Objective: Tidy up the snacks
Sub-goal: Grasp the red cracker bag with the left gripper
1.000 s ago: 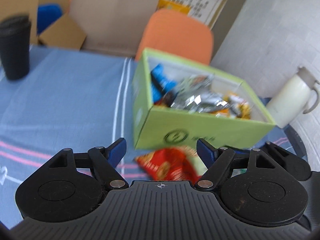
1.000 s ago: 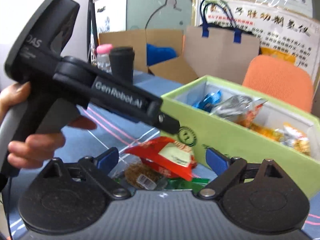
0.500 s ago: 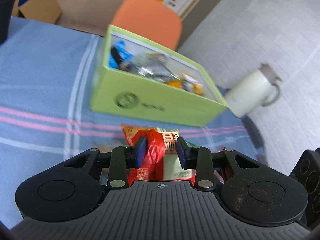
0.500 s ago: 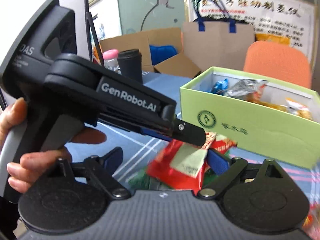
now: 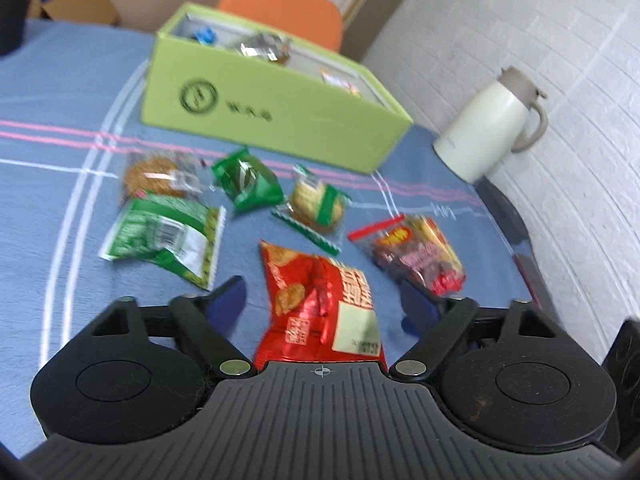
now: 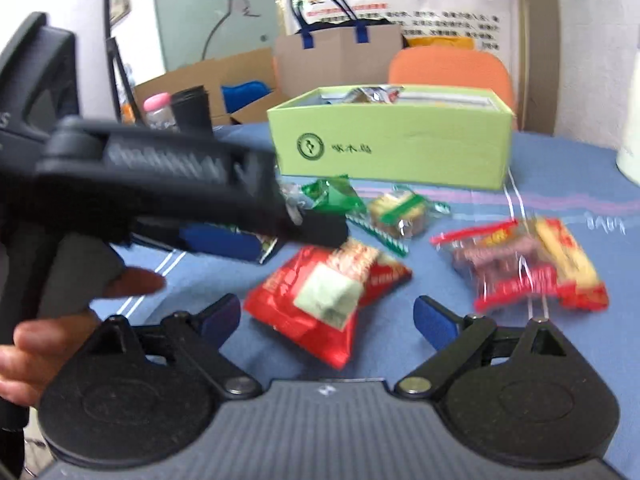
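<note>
Blue striped tablecloth point(image 5: 60, 80) carries one green box point(image 5: 280, 120) at twelve o'clock and six loose snack packets. Left gripper point(image 5: 322, 304), jaws opening, straddles the red packet point(image 5: 320, 300) without touching it. Right gripper point(image 6: 326, 320) stands wide around the same packet, not touching.

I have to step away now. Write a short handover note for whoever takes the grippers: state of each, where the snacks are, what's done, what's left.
Left gripper: jaws opening, red packet lying between them on the cloth, not pinched.
Right gripper: open, empty, facing the same red packet.
Green box: at the back of the table, already holding several snacks.
Loose in front of the box: red packet, sausage pack, biscuit pack, small green packet, large green packet, brown cake.
Left to do: all six loose packs are not yet in the box.
</note>
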A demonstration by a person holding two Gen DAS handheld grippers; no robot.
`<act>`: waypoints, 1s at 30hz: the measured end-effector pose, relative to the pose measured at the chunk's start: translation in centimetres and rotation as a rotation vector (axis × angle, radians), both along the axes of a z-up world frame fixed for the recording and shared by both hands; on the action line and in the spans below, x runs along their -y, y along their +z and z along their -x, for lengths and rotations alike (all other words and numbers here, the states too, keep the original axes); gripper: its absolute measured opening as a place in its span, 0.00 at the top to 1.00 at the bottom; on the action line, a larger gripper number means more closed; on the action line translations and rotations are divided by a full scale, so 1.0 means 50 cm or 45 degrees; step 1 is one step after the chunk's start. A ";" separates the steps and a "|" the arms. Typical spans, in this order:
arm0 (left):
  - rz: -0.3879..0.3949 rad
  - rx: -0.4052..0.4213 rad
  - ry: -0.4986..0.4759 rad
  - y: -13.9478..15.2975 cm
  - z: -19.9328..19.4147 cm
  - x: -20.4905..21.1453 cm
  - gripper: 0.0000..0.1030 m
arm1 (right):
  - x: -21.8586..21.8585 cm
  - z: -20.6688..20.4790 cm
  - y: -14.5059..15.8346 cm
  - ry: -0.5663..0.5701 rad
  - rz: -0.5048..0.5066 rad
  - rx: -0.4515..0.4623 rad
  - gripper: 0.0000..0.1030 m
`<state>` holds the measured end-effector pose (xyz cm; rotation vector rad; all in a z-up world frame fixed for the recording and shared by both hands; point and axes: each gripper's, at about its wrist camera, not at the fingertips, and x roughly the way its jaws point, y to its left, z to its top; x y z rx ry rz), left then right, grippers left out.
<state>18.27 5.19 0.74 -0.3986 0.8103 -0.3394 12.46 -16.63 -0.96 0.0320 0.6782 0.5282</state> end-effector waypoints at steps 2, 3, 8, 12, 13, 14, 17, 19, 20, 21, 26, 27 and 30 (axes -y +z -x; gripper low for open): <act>-0.021 -0.017 0.009 -0.004 0.000 0.000 0.32 | -0.005 0.004 -0.014 0.004 -0.010 -0.018 0.09; -0.025 -0.028 0.011 -0.008 0.002 0.001 0.35 | -0.008 0.010 -0.018 0.003 -0.011 -0.019 0.09; -0.050 -0.089 0.015 -0.027 -0.010 0.008 0.44 | -0.032 0.006 -0.031 -0.034 -0.009 0.018 0.04; -0.036 -0.109 0.007 -0.036 -0.014 0.003 0.45 | -0.011 0.031 -0.055 -0.040 -0.105 0.104 0.04; -0.050 -0.109 0.009 -0.037 -0.016 0.004 0.44 | -0.007 0.033 -0.059 -0.010 -0.103 0.121 0.04; -0.060 -0.105 0.007 -0.035 -0.017 0.005 0.44 | -0.007 0.030 -0.058 0.017 -0.085 0.117 0.04; -0.094 -0.086 -0.006 -0.026 -0.019 0.010 0.43 | -0.006 0.009 -0.035 0.008 -0.064 0.031 0.04; -0.100 -0.067 -0.010 -0.019 -0.021 0.011 0.36 | 0.000 -0.003 -0.019 -0.005 -0.101 0.042 0.04; -0.096 -0.061 -0.015 -0.017 -0.023 0.011 0.34 | 0.000 -0.009 -0.015 0.000 -0.104 0.056 0.04; -0.091 -0.061 -0.021 -0.017 -0.027 0.010 0.34 | -0.003 -0.013 -0.012 0.004 -0.091 0.063 0.04; -0.131 -0.086 -0.086 -0.029 -0.047 0.023 0.39 | -0.031 -0.027 -0.025 0.050 0.008 0.065 0.04; -0.124 -0.084 -0.097 -0.031 -0.047 0.023 0.39 | -0.034 -0.026 -0.026 0.049 0.017 0.065 0.04; -0.099 -0.082 -0.107 -0.036 -0.048 0.021 0.40 | -0.046 -0.044 -0.029 0.052 0.033 0.067 0.04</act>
